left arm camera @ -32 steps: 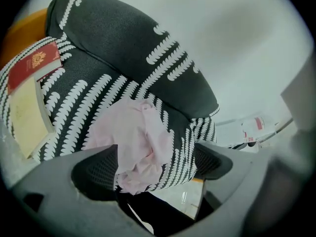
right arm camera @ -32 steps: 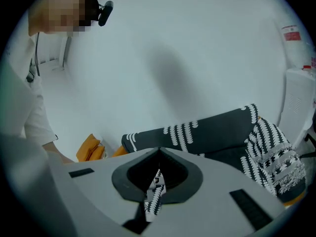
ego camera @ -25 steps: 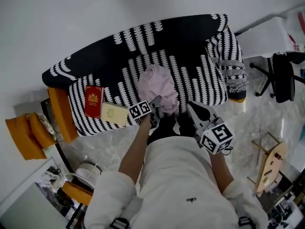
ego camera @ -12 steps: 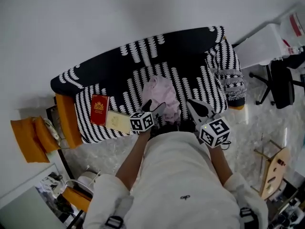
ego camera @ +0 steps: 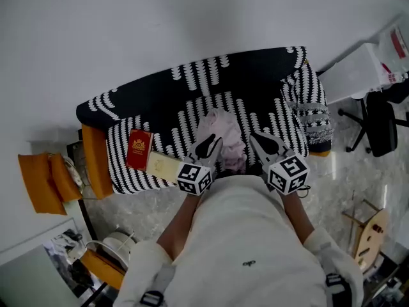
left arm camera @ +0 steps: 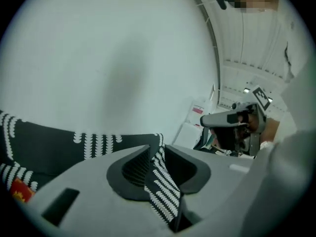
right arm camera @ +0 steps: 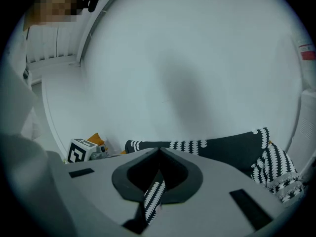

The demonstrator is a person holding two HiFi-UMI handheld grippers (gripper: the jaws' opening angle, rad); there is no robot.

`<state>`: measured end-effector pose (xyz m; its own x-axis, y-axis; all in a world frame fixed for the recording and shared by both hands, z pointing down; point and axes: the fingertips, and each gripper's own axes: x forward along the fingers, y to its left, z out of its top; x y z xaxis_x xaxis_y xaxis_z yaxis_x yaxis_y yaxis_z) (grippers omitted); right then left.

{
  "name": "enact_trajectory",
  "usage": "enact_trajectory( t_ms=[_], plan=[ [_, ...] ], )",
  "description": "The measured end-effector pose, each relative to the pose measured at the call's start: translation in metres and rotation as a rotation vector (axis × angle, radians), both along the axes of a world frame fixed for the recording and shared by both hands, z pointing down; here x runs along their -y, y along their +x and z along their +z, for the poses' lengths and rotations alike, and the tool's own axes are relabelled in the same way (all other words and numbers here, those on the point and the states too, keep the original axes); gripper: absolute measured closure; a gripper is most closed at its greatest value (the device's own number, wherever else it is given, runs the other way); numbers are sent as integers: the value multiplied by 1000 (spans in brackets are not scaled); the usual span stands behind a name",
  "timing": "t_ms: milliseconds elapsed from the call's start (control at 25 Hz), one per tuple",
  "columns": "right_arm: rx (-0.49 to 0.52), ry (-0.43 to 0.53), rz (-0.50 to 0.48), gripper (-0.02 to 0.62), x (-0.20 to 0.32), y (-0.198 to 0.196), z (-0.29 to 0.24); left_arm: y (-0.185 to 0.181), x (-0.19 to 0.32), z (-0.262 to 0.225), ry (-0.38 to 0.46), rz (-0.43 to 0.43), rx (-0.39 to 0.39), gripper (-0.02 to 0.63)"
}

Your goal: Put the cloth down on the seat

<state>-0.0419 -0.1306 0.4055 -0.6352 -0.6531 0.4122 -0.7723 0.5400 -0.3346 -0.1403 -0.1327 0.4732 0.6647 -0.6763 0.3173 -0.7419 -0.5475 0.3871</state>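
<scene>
Grey plastic fills the bottom of both gripper views. My left gripper (left arm camera: 155, 151) is closing its jaws with nothing between them; only the sofa's black-and-white weave shows through the slit that remains. My right gripper (right arm camera: 159, 153) has its jaws clenched tip to tip, and it is also empty.

From the head view, both grippers hang just in front of the sofa (ego camera: 160, 142), the left gripper (ego camera: 208, 144) and the right gripper (ego camera: 257, 139) flanking the pink cloth (ego camera: 223, 130). The cloth lies bunched on the seat, near its front edge, free of both grippers. I judge the task all but done.

The left jaws sit just beside the cloth as they close. If they catch a loose fold, drawing back would drag the cloth off the seat. The heap also lies close to the front, so a nudge from either gripper could tip it onto the floor.

Further left on the seat lie a red box (ego camera: 139, 149) and a cream packet (ego camera: 163, 165), well clear of the cloth. A patterned cushion (ego camera: 316, 107) sits at the far right end.

My torso and the grippers hide the near hem of the cloth and the front lip of the seat, so I cannot tell whether any fabric overhangs. Neither gripper view shows the cloth at all.
</scene>
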Motion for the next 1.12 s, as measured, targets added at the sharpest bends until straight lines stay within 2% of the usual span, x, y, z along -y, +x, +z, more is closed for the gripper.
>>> enact_trajectory(
  t_ms=[280,480,640,800,1120],
  plan=[
    [3,-18,-41,586,-10,-5,8,-4,-6,-30,86,-39,-21,575],
    [19,-17,-88,586,-23,-6,8,-5,-22,-35,96,-67,-9,588],
    [31,-3,-111,586,-33,6,3,8,-34,-45,112,-74,-33,594],
    [32,-5,-120,586,-53,36,-1,37,-52,-54,127,-79,-5,594],
    [46,-19,-107,586,-111,125,-1,126,-111,-62,119,-59,-14,594]
  ],
)
